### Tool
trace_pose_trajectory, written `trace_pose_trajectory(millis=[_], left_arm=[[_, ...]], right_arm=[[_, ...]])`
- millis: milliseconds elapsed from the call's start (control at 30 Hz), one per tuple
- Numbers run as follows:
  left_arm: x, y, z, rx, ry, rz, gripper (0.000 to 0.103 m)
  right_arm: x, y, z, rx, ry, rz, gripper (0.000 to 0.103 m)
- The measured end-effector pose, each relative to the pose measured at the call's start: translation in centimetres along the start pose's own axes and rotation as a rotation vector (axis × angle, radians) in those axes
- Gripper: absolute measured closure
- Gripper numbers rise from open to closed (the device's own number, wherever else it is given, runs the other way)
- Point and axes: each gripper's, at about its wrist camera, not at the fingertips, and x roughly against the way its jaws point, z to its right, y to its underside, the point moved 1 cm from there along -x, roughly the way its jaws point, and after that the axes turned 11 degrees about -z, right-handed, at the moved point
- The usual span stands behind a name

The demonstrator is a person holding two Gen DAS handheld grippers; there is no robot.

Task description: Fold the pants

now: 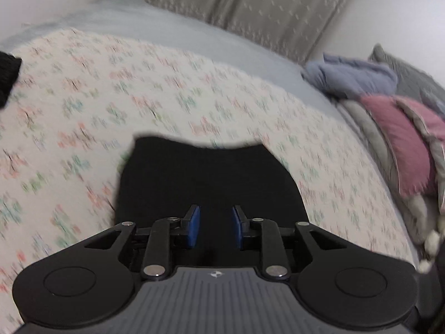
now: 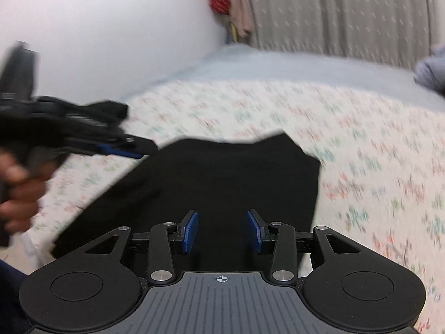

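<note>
Soft, even indoor light fills both views, with no glare and only faint shadows. Motion blur smears the floral bedspread [image 1: 172, 89] and the far curtain [image 1: 250, 2], while each near gripper body stays sharp. The black pants [image 2: 222, 178] read as a flat dark mass (no folds visible). Fisheye distortion bends the edges, with dark corners.

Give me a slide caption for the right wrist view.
Right gripper open above folded black pants on a floral bedsheet, left gripper alongside.
</note>
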Motion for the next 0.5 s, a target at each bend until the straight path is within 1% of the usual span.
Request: trace_pose_trajectory(millis=[33, 100, 133, 167, 200, 233, 300, 400, 433, 467, 500], left_arm=[[-0.6, 0.6, 0.3, -0.016, -0.02, -0.018, 0.069], [-2.1, 1.5, 0.3, -0.05, -0.095, -0.055, 0.069], [-2.9, 1.8, 0.0, -0.059, -0.123, -0.068, 0.071], [-3.3, 2.0, -0.6, -0.058, -0.117, -0.066, 0.072], [-3.3, 1.9, -1.1, -0.043, -0.104, -0.059, 0.077], [-3.2, 1.7, -1.7, -0.023, -0.099, -0.061, 0.084], [-2.9, 1.7, -2.6, 0.007, -0.084, -0.062, 0.088], [-2.5, 1.4, -3.9, 0.071, -0.026, -0.064, 0.088], [-1.9, 1.5, -3.7, 0.098, -0.019, -0.056, 0.088], [-1.4, 1.3, -4.3, 0.124, -0.026, -0.037, 0.086], [-0.7, 1.4, -4.8, 0.148, -0.043, -0.011, 0.078]], right_arm=[[-0.5, 0.2, 0.5, -0.014, 0.0, -0.019, 0.065], [-1.7, 0.6, 1.4, -0.054, -0.018, -0.069, 0.064], [-2.4, 0.8, 1.5, -0.074, -0.027, -0.092, 0.064], [-3.1, 0.9, 1.5, -0.087, -0.03, -0.107, 0.064], [-3.3, 1.1, 1.9, -0.086, -0.029, -0.104, 0.064], [-3.4, 1.3, 1.9, -0.077, -0.021, -0.102, 0.064], [-3.3, 1.3, 1.5, -0.063, -0.008, -0.104, 0.064], [-3.3, 1.6, 1.3, -0.05, -0.006, -0.105, 0.064], [-3.3, 1.6, 1.4, -0.05, -0.009, -0.106, 0.064], [-3.2, 1.5, 1.5, -0.049, -0.012, -0.108, 0.064], [-3.0, 1.4, 1.8, -0.056, -0.017, -0.112, 0.065]])
